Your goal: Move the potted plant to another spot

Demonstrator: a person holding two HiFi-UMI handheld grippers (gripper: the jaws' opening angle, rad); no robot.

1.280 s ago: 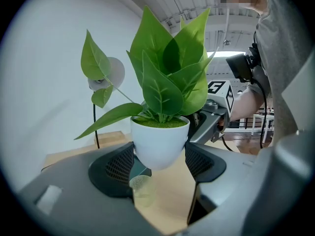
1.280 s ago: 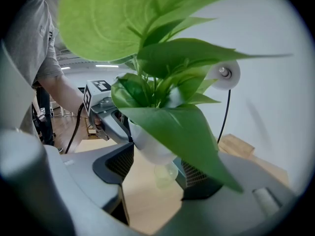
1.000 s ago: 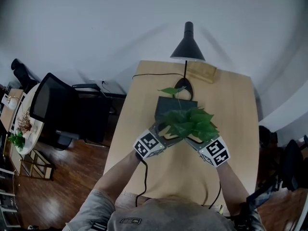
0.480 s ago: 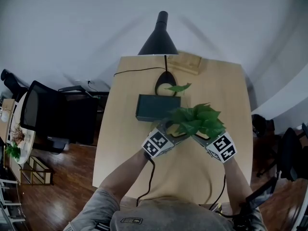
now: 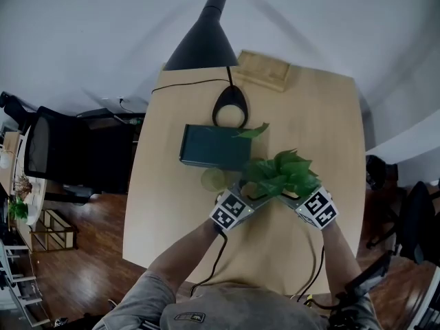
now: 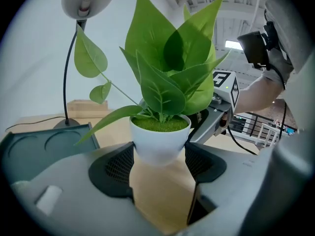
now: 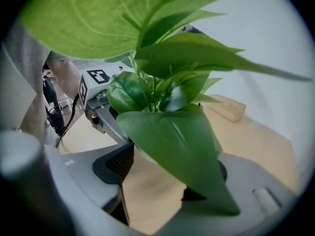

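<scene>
The potted plant (image 5: 282, 174) has broad green leaves in a small white pot (image 6: 160, 139). It is over the wooden table (image 5: 309, 108), to the right of a dark green tray (image 5: 206, 146) and nearer to me. My left gripper (image 5: 256, 192) grips the pot from the left, its black pads (image 6: 118, 163) pressed on the pot's sides. My right gripper (image 5: 289, 194) holds it from the other side, where leaves (image 7: 172, 127) hide most of the pot. Whether the pot rests on the table cannot be told.
A black desk lamp (image 5: 203, 43) stands behind the tray, its base (image 5: 229, 106) and cable on the table. A wooden block (image 5: 261, 69) lies at the far edge. A pale green disc (image 5: 213, 179) lies by the tray's near edge. A black office chair (image 5: 48, 157) stands left of the table.
Both grippers have carried the plant away from the tray, to the right and towards me, and lower. The pale green disc by the tray has come into view.
</scene>
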